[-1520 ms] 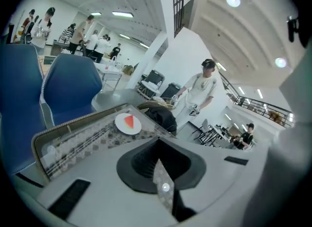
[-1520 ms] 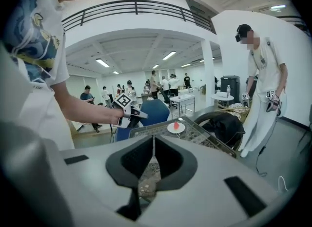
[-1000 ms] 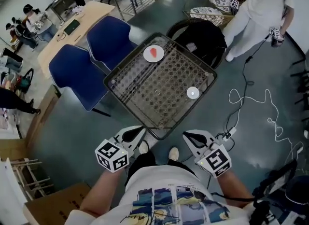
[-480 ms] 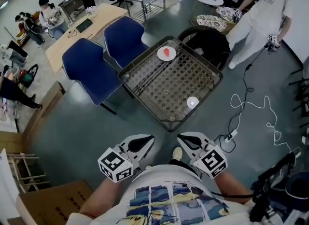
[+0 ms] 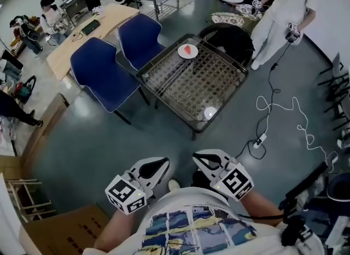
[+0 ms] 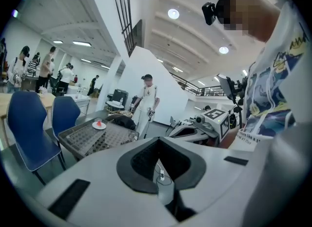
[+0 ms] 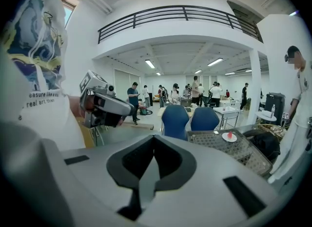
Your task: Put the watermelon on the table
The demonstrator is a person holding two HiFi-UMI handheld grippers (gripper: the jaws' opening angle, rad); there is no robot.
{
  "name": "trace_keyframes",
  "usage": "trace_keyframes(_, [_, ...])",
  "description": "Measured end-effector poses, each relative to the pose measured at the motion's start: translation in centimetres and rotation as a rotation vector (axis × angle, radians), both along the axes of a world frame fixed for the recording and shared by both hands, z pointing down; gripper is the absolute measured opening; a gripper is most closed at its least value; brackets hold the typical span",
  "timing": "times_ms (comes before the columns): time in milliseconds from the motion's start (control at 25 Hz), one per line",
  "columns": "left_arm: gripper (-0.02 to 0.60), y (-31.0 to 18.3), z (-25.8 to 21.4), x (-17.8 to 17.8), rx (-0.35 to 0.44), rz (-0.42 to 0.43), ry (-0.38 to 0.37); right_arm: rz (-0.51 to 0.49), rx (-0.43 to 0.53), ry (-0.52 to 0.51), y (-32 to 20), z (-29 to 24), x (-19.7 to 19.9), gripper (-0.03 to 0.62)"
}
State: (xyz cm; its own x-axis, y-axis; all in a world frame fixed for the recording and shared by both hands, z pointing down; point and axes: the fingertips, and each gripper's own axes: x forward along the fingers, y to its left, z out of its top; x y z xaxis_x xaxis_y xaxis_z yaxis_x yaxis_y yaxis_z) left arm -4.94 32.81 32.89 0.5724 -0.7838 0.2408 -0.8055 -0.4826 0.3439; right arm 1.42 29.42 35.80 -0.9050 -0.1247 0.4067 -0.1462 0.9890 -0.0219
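A red watermelon slice (image 5: 188, 49) lies on a small white plate (image 5: 187, 52) at the far corner of the glass-topped mesh table (image 5: 164, 81). Both grippers are held close to my body, well short of the table's near corner. My left gripper (image 5: 162, 166) is shut with nothing in it; its own view shows the jaws (image 6: 158, 141) together and the watermelon (image 6: 99, 123) far off. My right gripper (image 5: 198, 157) also looks shut and empty, and its view (image 7: 153, 139) shows the plate (image 7: 229, 137) far away at the right.
A small white round thing (image 5: 210, 112) sits near the table's near corner. Two blue chairs (image 5: 101, 73) (image 5: 139, 32) stand left of the table and a black bag (image 5: 229, 38) behind it. A person in white (image 5: 279, 13) stands at the back right. A white cable (image 5: 273, 111) lies on the floor.
The table has drawn away and looks smaller. Both grippers, which were at its near corner, are now well back from it, still shut and side by side.
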Motion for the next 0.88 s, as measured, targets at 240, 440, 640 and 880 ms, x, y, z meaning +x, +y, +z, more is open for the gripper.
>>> trace_keyframes(240, [0.009, 4.6, -1.0, -0.2, 0.035, 0.013, 0.005, 0.0, 0.023, -0.04, 4.6, 0.0, -0.9, 0.011])
trace_keyframes(440, [0.009, 6.8, -0.8, -0.3, 0.035, 0.0, 0.012, -0.021, 0.052, -0.046, 6.9, -0.8, -1.4, 0.011])
trace_keyframes(640, [0.009, 7.7, -0.7, 0.5, 0.025, 0.006, 0.017, -0.033, 0.064, -0.055, 7.9, -1.4, -1.1, 0.011])
trace_keyframes(880, [0.009, 7.6, -0.3, 1.2, 0.023, 0.019, 0.009, -0.036, 0.071, -0.059, 8.4, -1.5, -0.9, 0.011])
